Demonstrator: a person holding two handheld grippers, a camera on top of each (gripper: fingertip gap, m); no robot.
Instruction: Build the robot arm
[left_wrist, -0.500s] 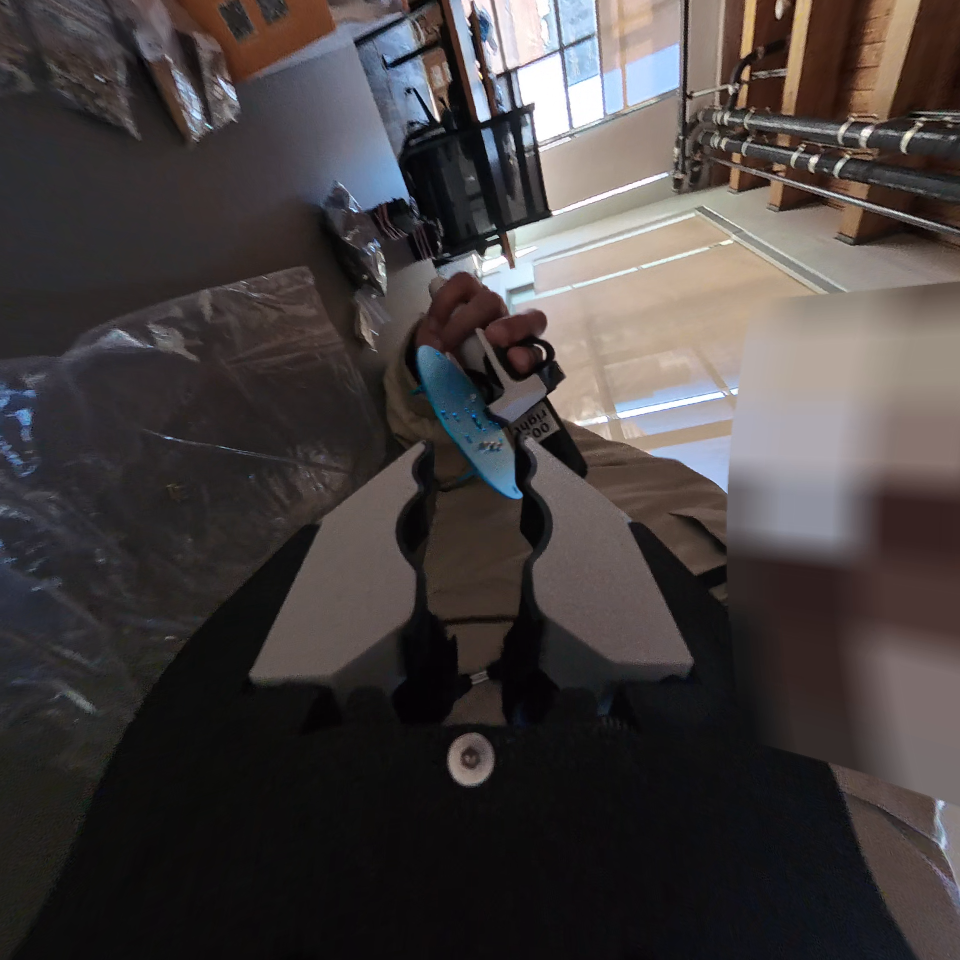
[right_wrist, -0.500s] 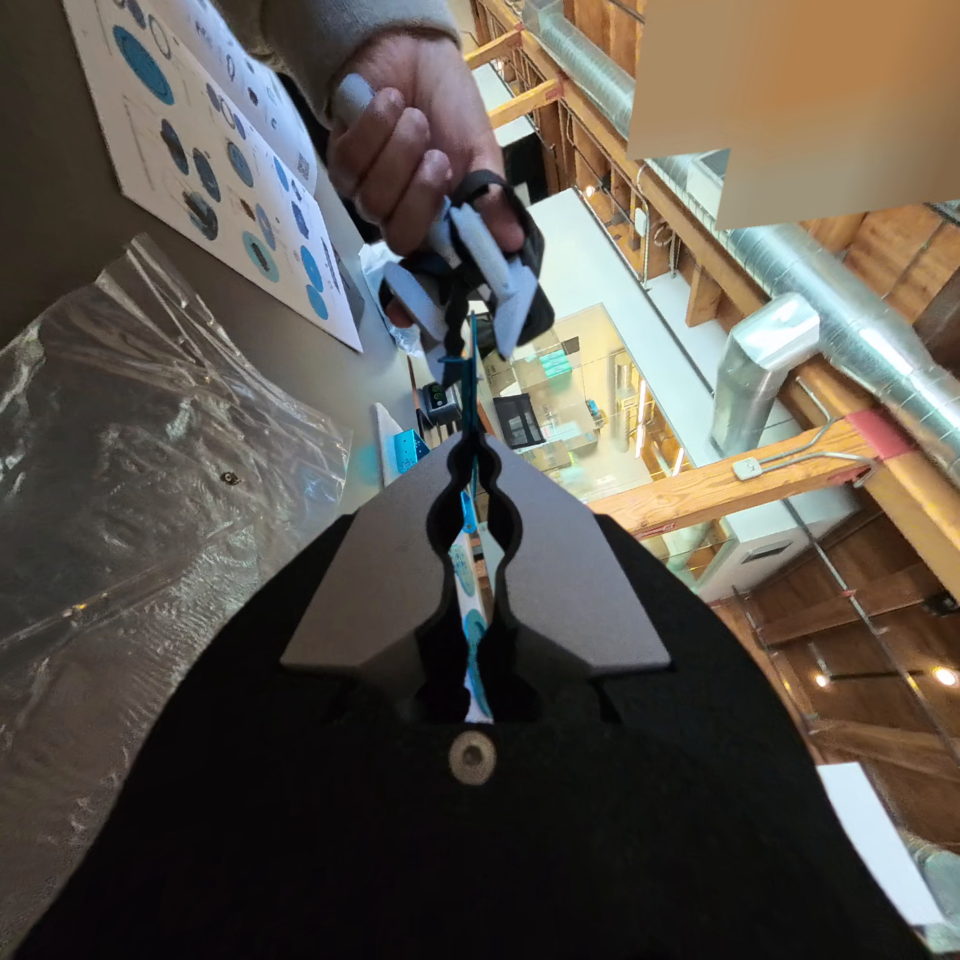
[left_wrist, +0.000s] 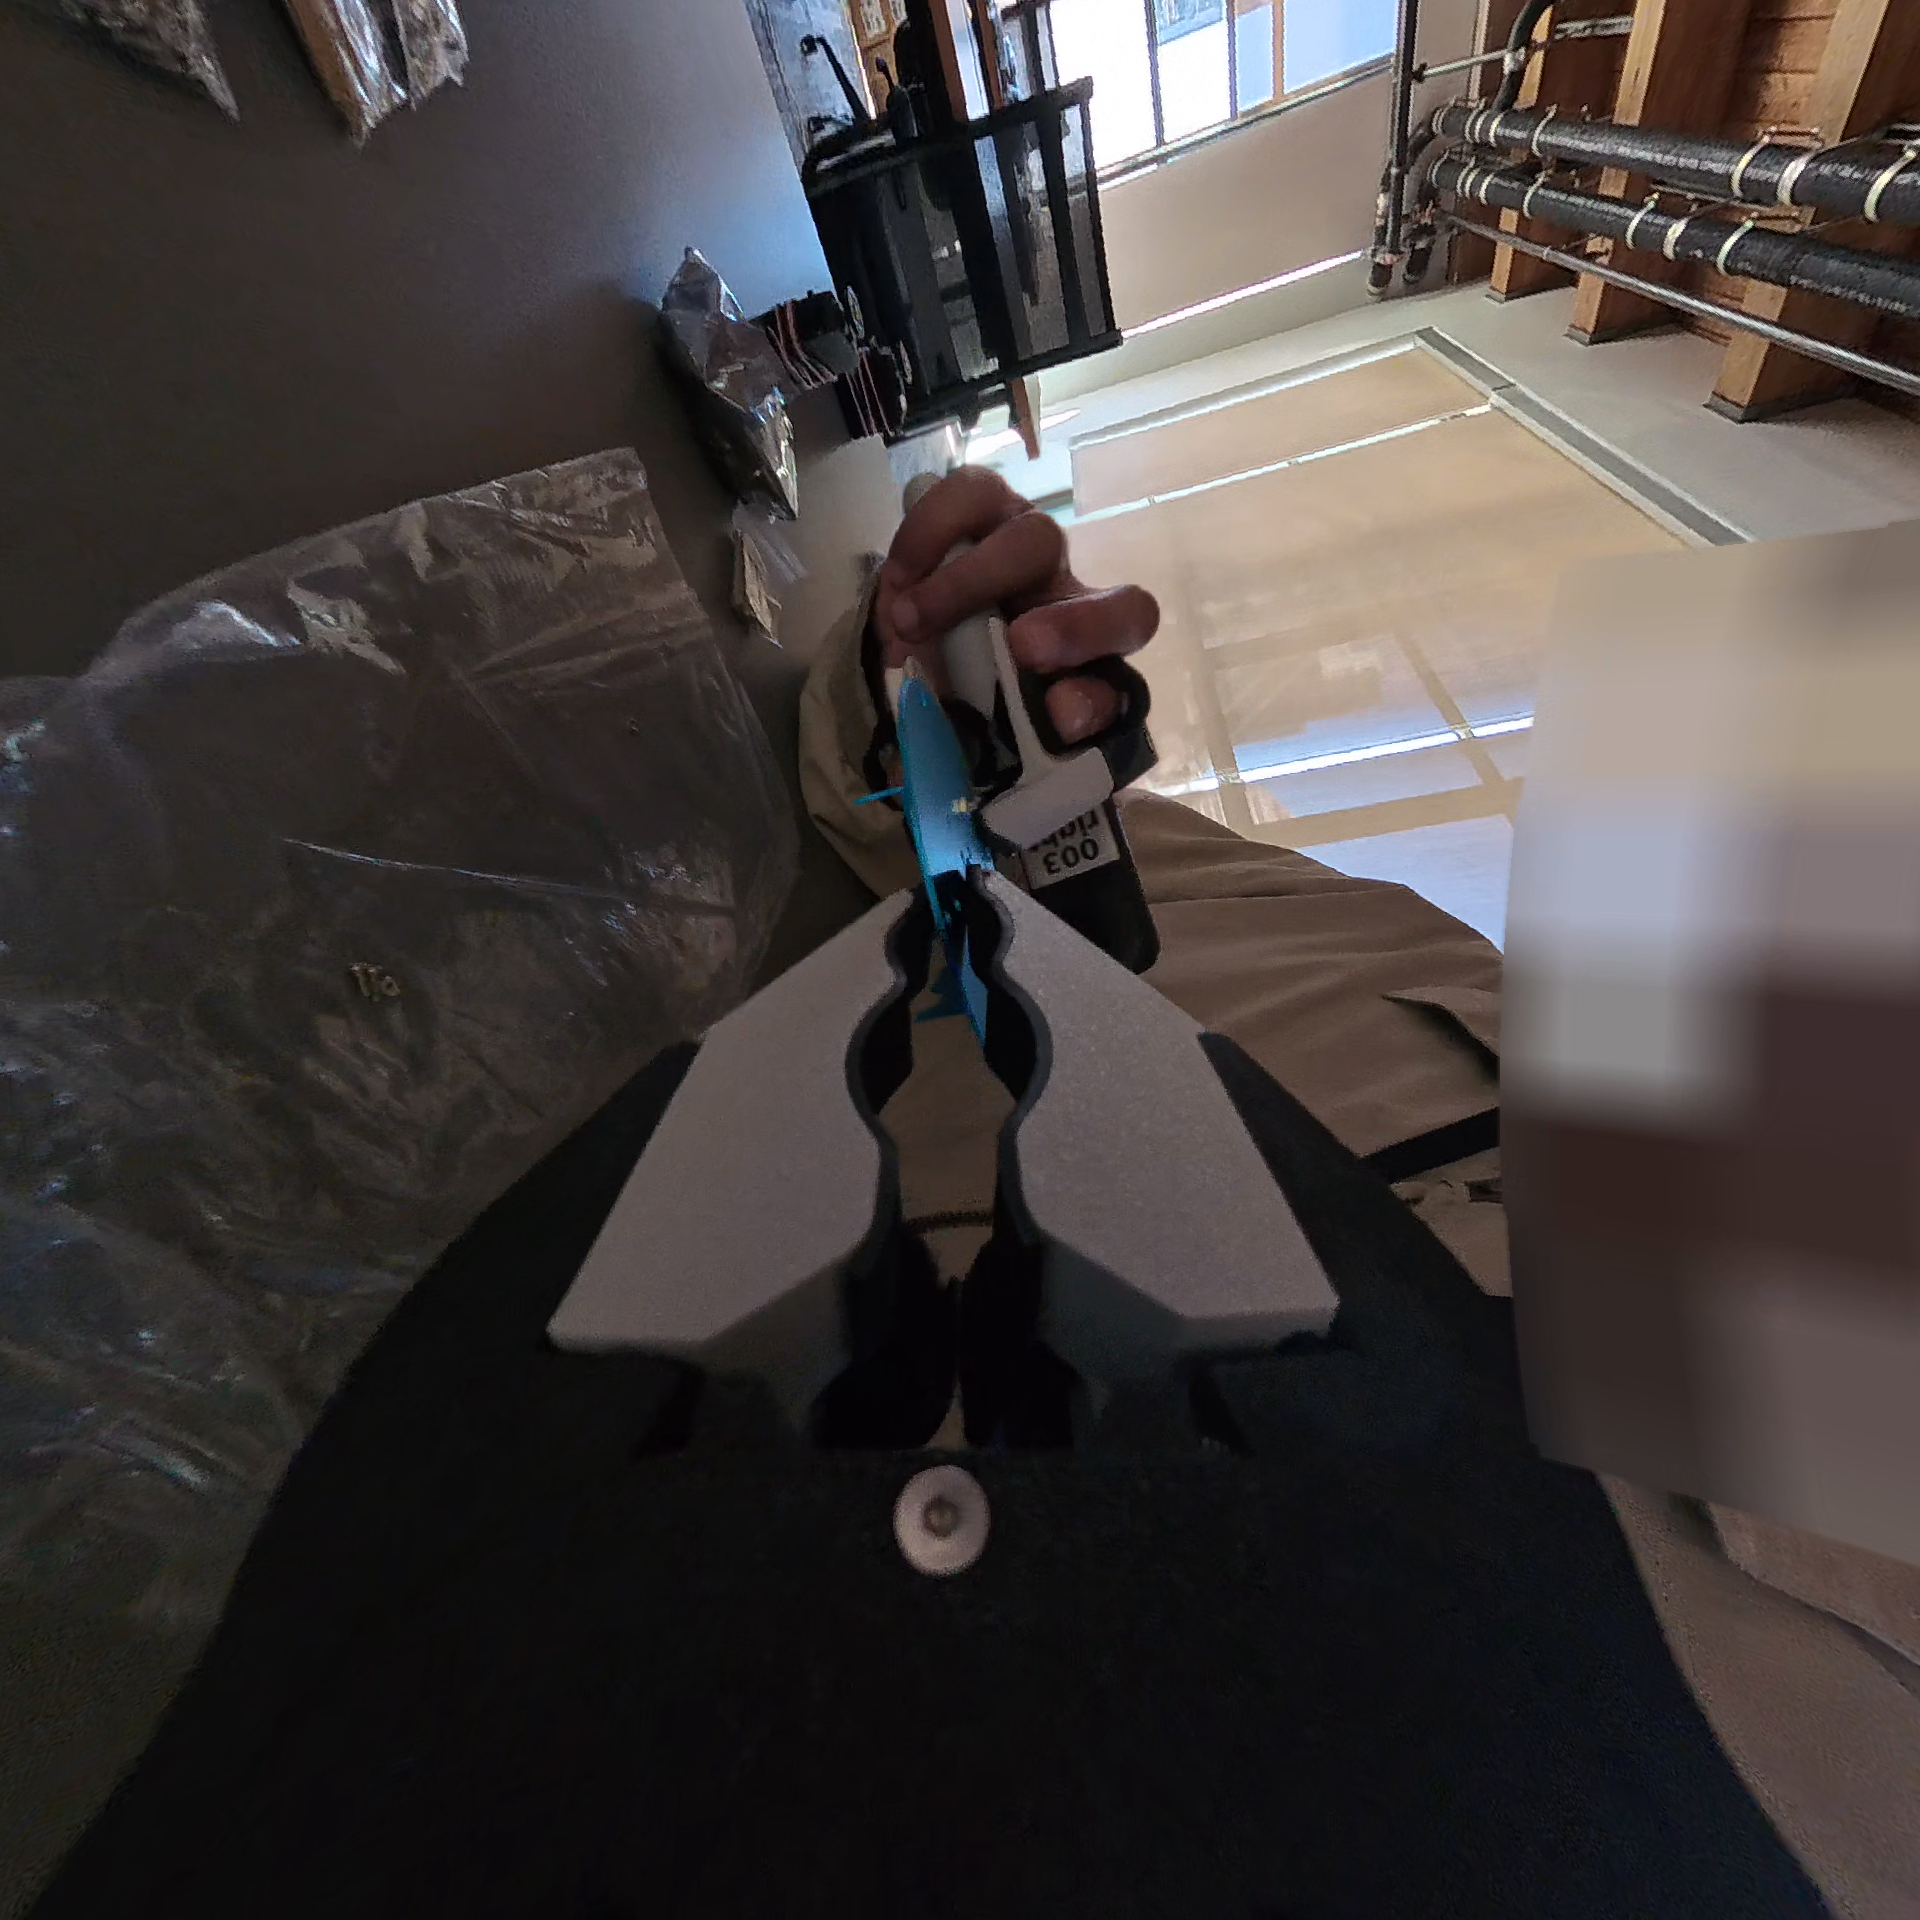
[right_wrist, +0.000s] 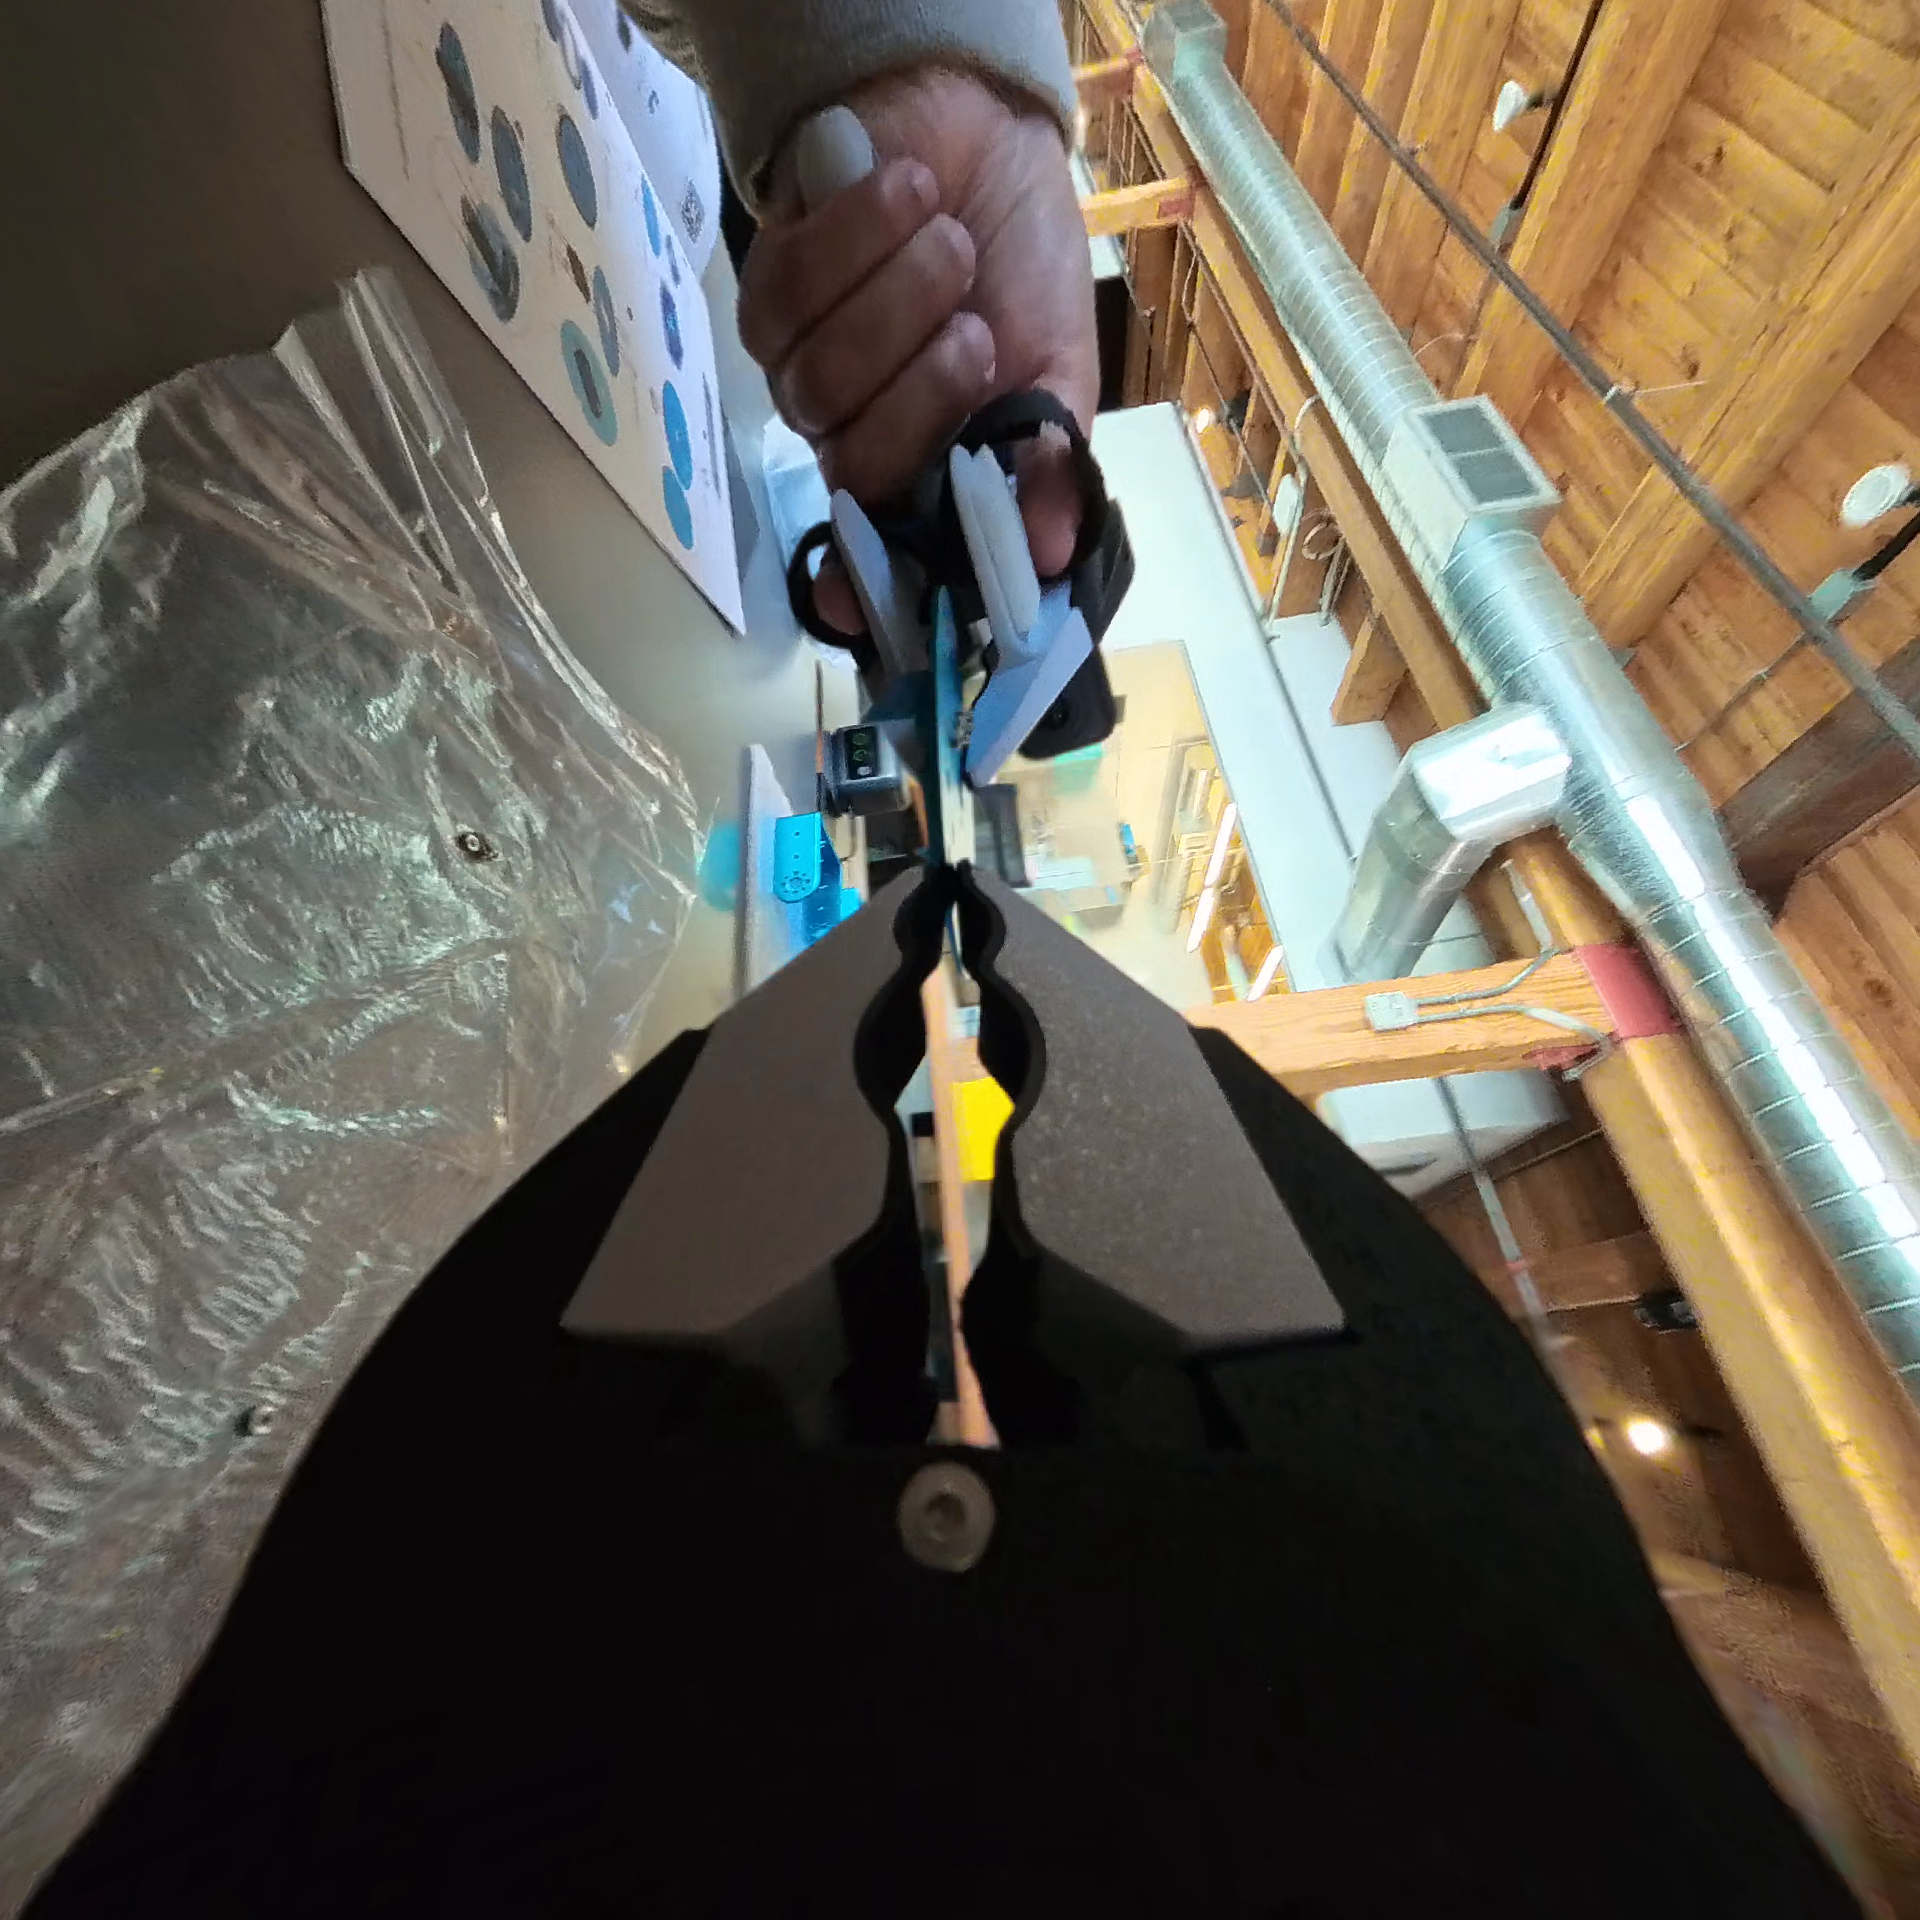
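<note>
Clear plastic bag (left_wrist: 343, 935) at left on grey tabletop (left_wrist: 312, 312); small screws (left_wrist: 374, 980) inside. Printed sheet (right_wrist: 540, 301) lies beyond bag.

Left gripper (left_wrist: 961, 883): jaws nearly closed, pinching edge of blue disc plate (left_wrist: 935, 800). Right gripper (right_wrist: 951, 868): jaws closed on same plate, seen edge-on. Plate suspended between both, above table.

Blue bracket (right_wrist: 816, 883) on table, possibly servo part. Wooden beams, metal duct (right_wrist: 1455, 540) at right.

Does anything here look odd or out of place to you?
One thing: a thin blue plate hangs in mid-air, pinched at opposite edges by both tools, the left tool and the right tool. Loose screws lie on the crumpled clear plastic bag. Nothing looks broken or spilled.
</note>
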